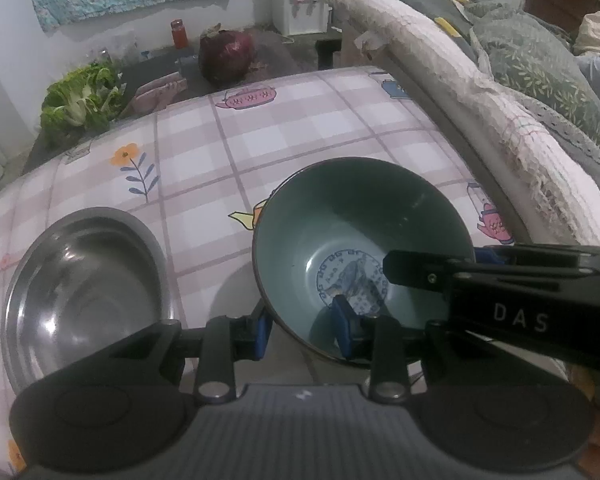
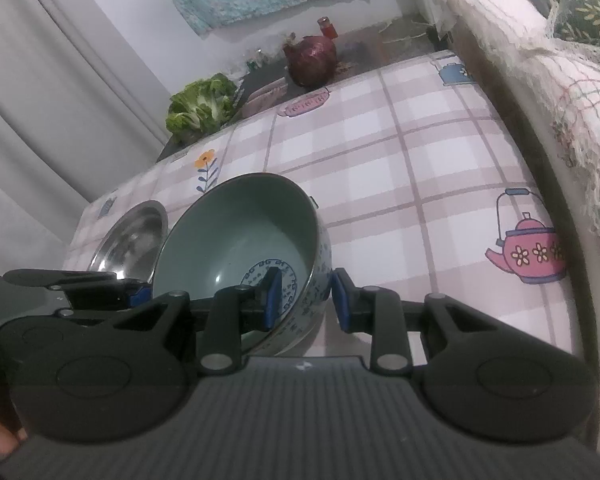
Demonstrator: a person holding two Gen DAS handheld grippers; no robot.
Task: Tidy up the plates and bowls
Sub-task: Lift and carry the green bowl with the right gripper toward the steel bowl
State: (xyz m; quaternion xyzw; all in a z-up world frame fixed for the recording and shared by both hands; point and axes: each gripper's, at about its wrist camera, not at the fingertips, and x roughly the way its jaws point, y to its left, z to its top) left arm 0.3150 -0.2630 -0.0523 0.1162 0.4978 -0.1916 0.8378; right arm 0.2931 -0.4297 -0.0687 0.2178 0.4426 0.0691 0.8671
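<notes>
Green ceramic bowl (image 1: 352, 236) sits tilted near the front of the checked tabletop (image 1: 300, 128), mouth tipped toward the cameras, blue emblem showing in its bottom.

Left tongs (image 1: 302, 330) straddle the bowl's near-left rim: one blue pad outside the wall, the other inside. Pads look pressed to the rim, gripping it.

Right tongs (image 2: 306, 300) straddle the bowl's right rim likewise, one pad inside, one against the patterned outer wall. A sliver of gap may remain at the outer pad; reads as a grip.

Steel bowl (image 1: 84, 292) lies just beside the green one on its left, near the tabletop's left edge.

Open cloth stretches well beyond both bowls to the far edge. A fringed blanket (image 1: 480, 92) borders the right edge. Lettuce (image 1: 80, 100) and a red cabbage (image 1: 228, 58) lie past the far edge.
</notes>
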